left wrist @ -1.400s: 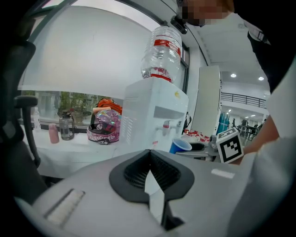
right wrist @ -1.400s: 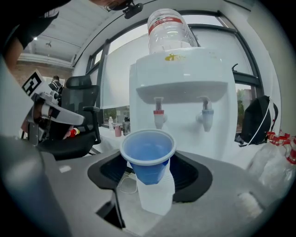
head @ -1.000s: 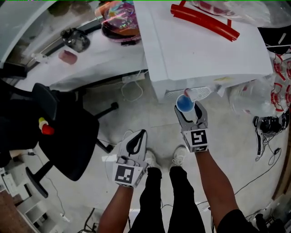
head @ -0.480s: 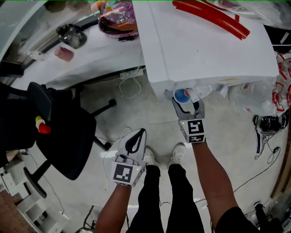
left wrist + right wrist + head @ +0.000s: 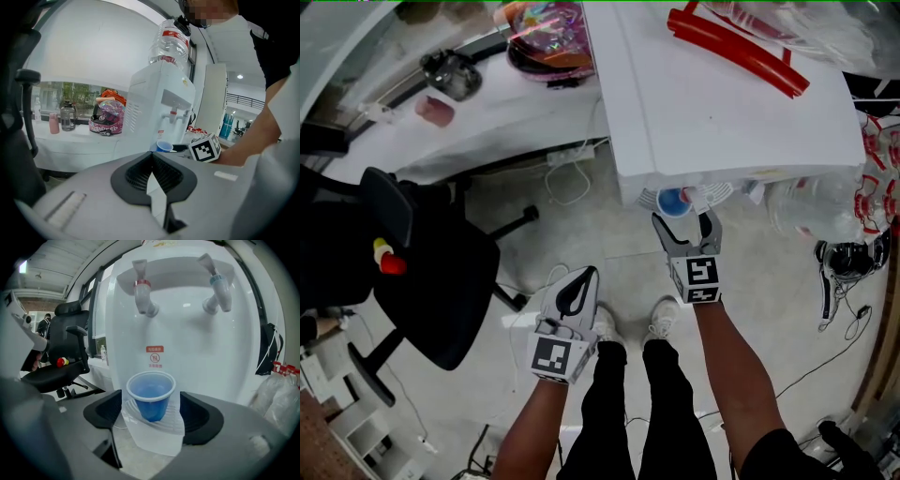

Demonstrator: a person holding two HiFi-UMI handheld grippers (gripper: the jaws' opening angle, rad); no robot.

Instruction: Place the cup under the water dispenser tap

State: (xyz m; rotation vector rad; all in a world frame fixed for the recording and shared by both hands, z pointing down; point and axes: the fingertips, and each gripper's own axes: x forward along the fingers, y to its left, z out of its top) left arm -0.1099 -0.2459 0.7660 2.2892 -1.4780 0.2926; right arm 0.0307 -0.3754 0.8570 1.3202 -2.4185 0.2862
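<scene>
A blue plastic cup [image 5: 151, 397] stands upright on the white drip tray [image 5: 159, 430] of the water dispenser [image 5: 187, 338], below the red-collared tap [image 5: 142, 292]; a blue-collared tap [image 5: 220, 287] is to its right. My right gripper [image 5: 152, 413] is opening, with the cup between its jaws and a gap on both sides. In the head view the cup [image 5: 673, 200] sits at the dispenser's [image 5: 722, 103] front edge, just ahead of the right gripper [image 5: 685, 221]. My left gripper [image 5: 581, 281] hangs lower left, shut and empty. The left gripper view shows the cup [image 5: 164, 146] from the side.
A black office chair [image 5: 431, 272] stands to the left. A white desk [image 5: 487, 112] with a colourful helmet [image 5: 546, 37] lies behind it. A red bar [image 5: 736, 52] rests on the dispenser's top. Plastic bags [image 5: 825, 202] and headphones with cables [image 5: 848, 262] lie at the right.
My right gripper carried the cup forward to the dispenser and set it on the drip tray. Its jaws have spread away from the cup. The left gripper stayed put.
</scene>
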